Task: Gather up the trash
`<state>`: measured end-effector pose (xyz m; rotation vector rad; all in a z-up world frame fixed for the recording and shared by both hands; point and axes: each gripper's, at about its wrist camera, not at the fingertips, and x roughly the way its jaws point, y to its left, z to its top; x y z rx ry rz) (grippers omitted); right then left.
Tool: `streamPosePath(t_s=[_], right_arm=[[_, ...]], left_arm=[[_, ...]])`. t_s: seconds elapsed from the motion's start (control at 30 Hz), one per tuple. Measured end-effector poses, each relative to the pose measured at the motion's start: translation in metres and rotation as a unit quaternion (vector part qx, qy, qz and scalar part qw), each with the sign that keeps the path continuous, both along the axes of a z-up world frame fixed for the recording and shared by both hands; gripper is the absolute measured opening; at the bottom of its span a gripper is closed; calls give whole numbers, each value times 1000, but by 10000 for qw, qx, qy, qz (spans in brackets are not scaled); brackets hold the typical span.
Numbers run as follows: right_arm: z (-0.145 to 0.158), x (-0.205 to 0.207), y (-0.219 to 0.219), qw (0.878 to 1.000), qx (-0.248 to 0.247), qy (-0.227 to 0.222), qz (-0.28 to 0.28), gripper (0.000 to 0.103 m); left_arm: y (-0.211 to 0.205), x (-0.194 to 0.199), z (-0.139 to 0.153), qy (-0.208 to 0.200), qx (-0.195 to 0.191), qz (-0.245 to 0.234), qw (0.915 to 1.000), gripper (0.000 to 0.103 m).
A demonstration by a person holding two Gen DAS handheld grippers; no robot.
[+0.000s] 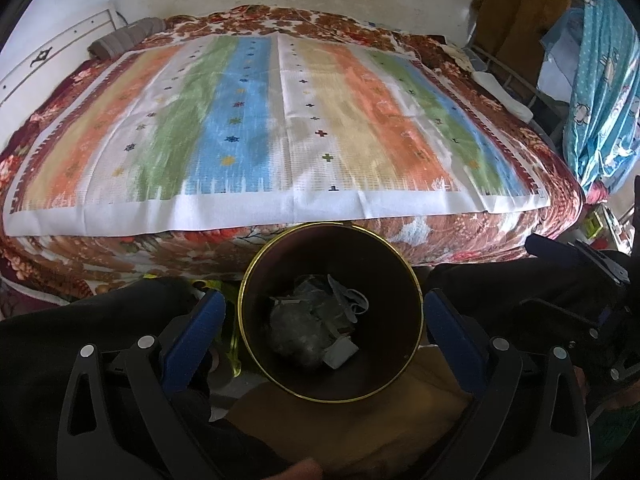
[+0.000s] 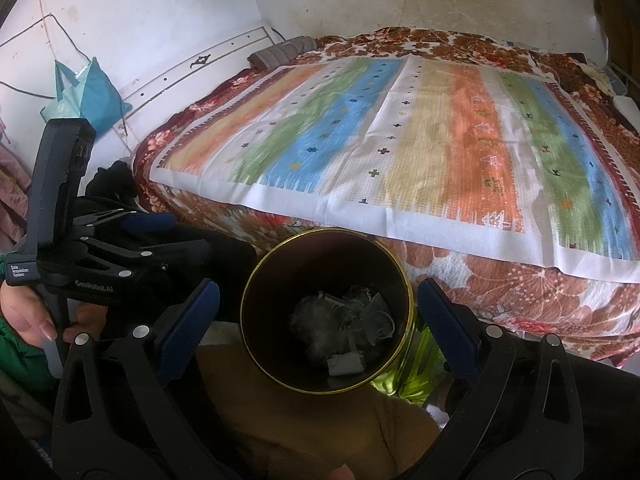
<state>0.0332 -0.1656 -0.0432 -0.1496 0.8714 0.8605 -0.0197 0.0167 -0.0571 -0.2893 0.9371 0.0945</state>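
Trash [image 1: 316, 320] lies at the bottom of the dark bin [image 1: 256, 280], which stands at six o'clock below the bed [image 1: 280, 120], just beside its floral edge. The striped cloth [image 1: 260, 128] on the bed looks bare, so collecting seems finished or nearly so. To do this step well, both tools should hang centred over the gold rim and rise straight, so neither finger tips the bin. The left gripper [image 1: 325, 326] and right gripper [image 2: 318, 320] both stand wide apart with nothing between the blue pads [image 1: 200, 332]. The trash is a grey crumpled clump with clear wrappers and a white box-like scrap at five o'clock, though the bin's gloom blurs what each piece is.
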Motion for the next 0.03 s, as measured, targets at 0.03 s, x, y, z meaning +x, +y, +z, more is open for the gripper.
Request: streamPosePath(t_s=[0.03], right_arm=[[0,1,0,10000,-4,-1,-6,94]], left_arm=[[0,1,1,5,0,-16,10000,97]])
